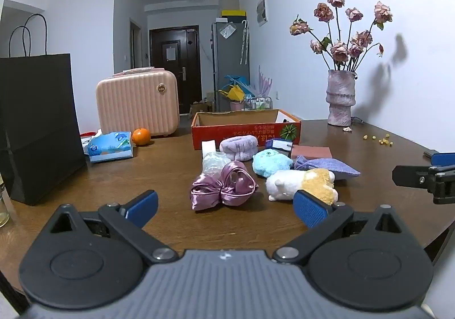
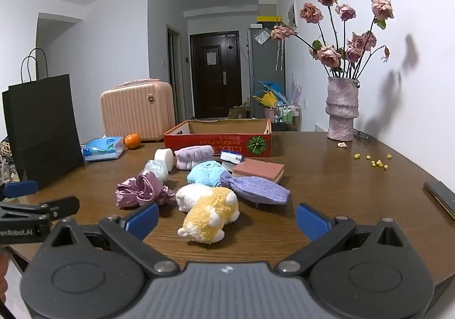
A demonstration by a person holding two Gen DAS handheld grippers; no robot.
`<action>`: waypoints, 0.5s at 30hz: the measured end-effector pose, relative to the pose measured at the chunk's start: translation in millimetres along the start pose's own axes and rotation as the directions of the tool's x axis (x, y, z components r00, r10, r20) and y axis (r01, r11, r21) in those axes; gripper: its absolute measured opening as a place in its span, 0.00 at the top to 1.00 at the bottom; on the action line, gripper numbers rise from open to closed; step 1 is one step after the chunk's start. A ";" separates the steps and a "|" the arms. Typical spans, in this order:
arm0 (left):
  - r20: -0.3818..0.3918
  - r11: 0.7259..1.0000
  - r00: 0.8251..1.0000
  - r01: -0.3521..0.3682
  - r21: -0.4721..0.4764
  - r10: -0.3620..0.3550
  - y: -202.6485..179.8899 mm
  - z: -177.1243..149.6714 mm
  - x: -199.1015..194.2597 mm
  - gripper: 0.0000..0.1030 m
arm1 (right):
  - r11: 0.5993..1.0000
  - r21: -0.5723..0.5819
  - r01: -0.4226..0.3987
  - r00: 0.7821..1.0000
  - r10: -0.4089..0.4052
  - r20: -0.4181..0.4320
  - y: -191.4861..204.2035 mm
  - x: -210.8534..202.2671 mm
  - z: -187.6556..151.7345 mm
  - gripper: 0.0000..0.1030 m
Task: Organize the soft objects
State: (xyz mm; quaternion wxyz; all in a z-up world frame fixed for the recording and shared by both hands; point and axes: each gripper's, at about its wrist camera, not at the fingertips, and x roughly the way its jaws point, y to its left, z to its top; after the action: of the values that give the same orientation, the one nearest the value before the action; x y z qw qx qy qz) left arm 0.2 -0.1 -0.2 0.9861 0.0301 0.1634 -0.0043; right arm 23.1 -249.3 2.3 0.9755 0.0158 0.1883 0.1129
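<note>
Hovering over the near edge of the brown wooden table [image 2: 327,176], the left gripper [image 1: 224,209] and the right gripper [image 2: 227,218] both stand with jaws spread wide and nothing between them. Just ahead of the right one lies the white-and-yellow plush animal [image 2: 209,212]; ahead of the left lies the shiny mauve satin scrunchie bow [image 1: 223,188]. Behind these, bunched close together, sit the fluffy turquoise plush toy [image 2: 206,174], the lilac knitted pouch [image 2: 257,189], the pale purple fuzzy headband [image 2: 193,156], a white foam roll [image 2: 165,158] and a pink-brown sponge block [image 2: 258,170]. Farther back stands the open red cardboard box [image 2: 219,141], which looks empty as far as its inside shows. By my reading nothing has been sorted yet: every soft item still waits on the tabletop, so the whole job remains.
</note>
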 end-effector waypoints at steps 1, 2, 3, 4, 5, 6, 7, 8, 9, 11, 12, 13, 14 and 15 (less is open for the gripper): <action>-0.004 1.000 1.000 0.001 -0.001 -0.001 -0.2 -0.2 -0.4 0.00 | 1.000 0.001 0.000 1.000 0.000 0.001 0.2 0.4 -0.1 0.00; -0.006 1.000 1.000 0.004 -0.001 -0.004 -0.5 -0.3 -1.2 0.00 | 1.000 0.001 -0.001 1.000 0.001 0.000 0.3 1.0 -0.2 0.00; -0.030 1.000 1.000 0.002 -0.019 -0.003 2.5 1.0 3.5 0.00 | 1.000 0.000 -0.001 1.000 0.001 -0.001 0.5 1.5 -0.3 0.00; -0.030 1.000 1.000 0.002 -0.017 -0.002 2.7 1.1 4.5 0.00 | 1.000 -0.001 -0.002 1.000 0.002 -0.002 0.8 1.8 -0.3 0.00; -0.030 1.000 1.000 0.000 -0.014 -0.001 2.9 1.3 5.6 0.00 | 1.000 -0.002 -0.002 1.000 0.002 -0.002 1.1 2.0 -0.3 0.00; -0.031 1.000 1.000 0.000 -0.013 0.000 3.3 1.4 6.9 0.00 | 1.000 -0.003 -0.003 1.000 0.003 -0.002 1.3 2.1 -0.3 0.00; -0.031 1.000 1.000 -0.001 -0.012 0.001 3.7 1.6 8.4 0.00 | 1.000 -0.003 -0.004 1.000 0.004 -0.002 1.3 2.1 -0.3 0.00; -0.031 1.000 1.000 -0.003 -0.010 0.003 4.1 1.8 10.0 0.00 | 1.000 -0.003 -0.004 1.000 0.004 -0.002 1.2 2.1 -0.3 0.00; -0.030 1.000 1.000 -0.004 -0.010 0.003 0.6 -1.2 7.4 0.00 | 1.000 -0.002 -0.004 1.000 0.004 -0.002 0.4 -0.1 0.6 0.00; -0.019 1.000 1.000 0.002 -0.015 -0.002 1.1 -2.1 2.0 0.00 | 1.000 -0.005 0.000 1.000 0.000 -0.005 0.8 6.3 -1.7 0.00; -0.020 1.000 1.000 0.003 -0.016 -0.003 1.2 -2.5 2.2 0.00 | 1.000 -0.006 0.000 1.000 0.000 -0.006 0.9 6.1 -1.9 0.00; -0.020 1.000 1.000 0.004 -0.015 -0.004 1.2 -1.8 2.0 0.00 | 1.000 -0.009 0.001 1.000 -0.001 -0.007 1.5 5.4 -1.7 0.00; -0.021 1.000 1.000 0.004 -0.015 -0.004 1.1 -2.1 2.4 0.00 | 1.000 -0.010 0.001 1.000 -0.001 -0.007 1.6 4.9 -2.0 0.00; -0.022 1.000 1.000 0.004 -0.015 -0.004 0.9 -2.4 2.7 0.00 | 1.000 -0.011 0.002 1.000 -0.003 -0.009 2.4 4.8 -1.6 0.00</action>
State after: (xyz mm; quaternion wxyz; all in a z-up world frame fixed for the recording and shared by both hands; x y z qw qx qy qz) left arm 2.0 0.9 -3.3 0.9845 0.0223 0.1742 -0.0048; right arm 26.4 -245.9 -0.8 0.9749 0.0099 0.1919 0.1128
